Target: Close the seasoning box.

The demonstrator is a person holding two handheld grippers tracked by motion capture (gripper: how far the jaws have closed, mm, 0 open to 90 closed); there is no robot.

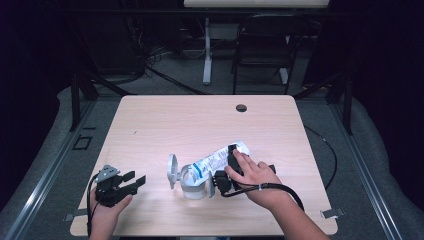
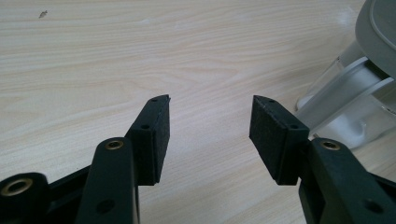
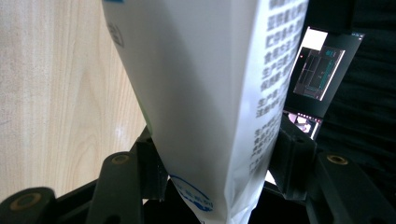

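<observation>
Pouch (image 3: 201, 93): soft, light, crumples; right gripper (image 3: 215, 158) clamped on its body, tipped over clear container (image 1: 192, 182). Left gripper (image 2: 210, 135) apart, idle on counter (image 1: 150, 130).

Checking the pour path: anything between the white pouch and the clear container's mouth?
Nothing visible. The right gripper holds the white pouch tilted down, its lower end right at the mouth of the clear container. The hinged lid is flipped open to the side, clear of the mouth. The left gripper sits open, apart.
</observation>
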